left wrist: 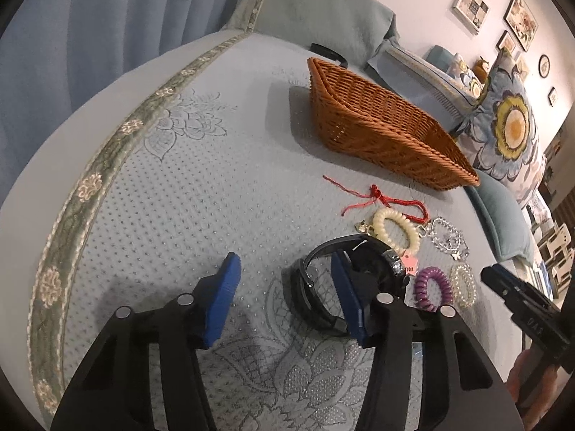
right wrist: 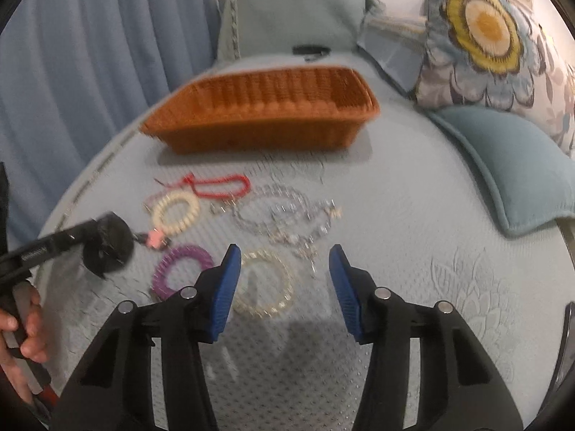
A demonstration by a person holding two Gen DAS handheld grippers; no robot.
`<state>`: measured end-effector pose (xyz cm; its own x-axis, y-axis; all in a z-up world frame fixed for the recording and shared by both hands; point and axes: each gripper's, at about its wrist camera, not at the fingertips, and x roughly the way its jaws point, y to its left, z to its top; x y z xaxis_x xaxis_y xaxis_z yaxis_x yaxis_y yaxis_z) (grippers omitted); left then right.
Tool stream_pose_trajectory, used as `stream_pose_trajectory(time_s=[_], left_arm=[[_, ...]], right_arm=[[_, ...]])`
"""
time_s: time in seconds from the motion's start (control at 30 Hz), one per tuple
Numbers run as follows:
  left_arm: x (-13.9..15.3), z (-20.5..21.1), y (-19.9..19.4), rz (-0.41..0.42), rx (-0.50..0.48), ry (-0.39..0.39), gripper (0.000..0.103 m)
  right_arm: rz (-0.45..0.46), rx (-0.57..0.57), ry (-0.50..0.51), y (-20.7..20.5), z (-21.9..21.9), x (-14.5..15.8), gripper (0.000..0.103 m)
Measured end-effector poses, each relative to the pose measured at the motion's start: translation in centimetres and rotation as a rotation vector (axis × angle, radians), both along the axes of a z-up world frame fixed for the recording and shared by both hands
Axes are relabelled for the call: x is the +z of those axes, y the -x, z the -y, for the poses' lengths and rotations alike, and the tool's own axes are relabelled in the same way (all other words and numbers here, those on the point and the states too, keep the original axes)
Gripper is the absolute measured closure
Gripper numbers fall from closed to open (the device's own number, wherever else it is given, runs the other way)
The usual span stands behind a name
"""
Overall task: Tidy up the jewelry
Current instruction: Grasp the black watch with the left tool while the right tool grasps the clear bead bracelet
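Jewelry lies on a pale blue bedspread in front of a brown wicker basket (left wrist: 381, 122) (right wrist: 266, 107). My left gripper (left wrist: 284, 298) is open just above the bed; a black watch (left wrist: 323, 287) lies by its right fingertip (left wrist: 341, 287). Beyond it are a cream bead bracelet (left wrist: 395, 230) (right wrist: 176, 212), a red cord bracelet (left wrist: 391, 201) (right wrist: 219, 183), a clear crystal bracelet (left wrist: 447, 237) (right wrist: 280, 212), a purple coil tie (left wrist: 431, 287) (right wrist: 179, 269) and a clear coil tie (left wrist: 463, 283) (right wrist: 266, 280). My right gripper (right wrist: 285, 280) is open, hovering over the clear coil tie.
Teal cushions (right wrist: 503, 165) and a floral pillow (right wrist: 481, 36) lie at the right. A blue curtain (left wrist: 90, 18) hangs at the left past the bed's embroidered edge (left wrist: 90, 183). A small black object (right wrist: 311, 50) lies behind the basket.
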<state>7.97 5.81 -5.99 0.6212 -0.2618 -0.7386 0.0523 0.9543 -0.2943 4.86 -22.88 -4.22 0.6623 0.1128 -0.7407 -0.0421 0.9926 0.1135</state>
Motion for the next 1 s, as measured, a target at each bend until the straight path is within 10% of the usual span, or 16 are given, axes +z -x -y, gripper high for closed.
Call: stream_pose_trajectory(time_s=[0.37, 0.47, 1.0], left_arm=[[-0.2, 1.3, 0.1, 0.009, 0.0, -0.095, 0.056], [-0.3, 2.3, 0.2, 0.02, -0.029, -0.155, 0.08], [1.9, 3.8, 1.9, 0.166, -0.051, -0.14, 0.095]], right_arm=[[-0.036, 0.054, 0.119, -0.3, -2.8, -2.4, 0.083], [-0.029, 0.057, 0.133, 0.0, -3.2, -2.3, 0.094], [0.074, 0.047, 0.027, 0.3, -2.0, 0.2, 0.095]])
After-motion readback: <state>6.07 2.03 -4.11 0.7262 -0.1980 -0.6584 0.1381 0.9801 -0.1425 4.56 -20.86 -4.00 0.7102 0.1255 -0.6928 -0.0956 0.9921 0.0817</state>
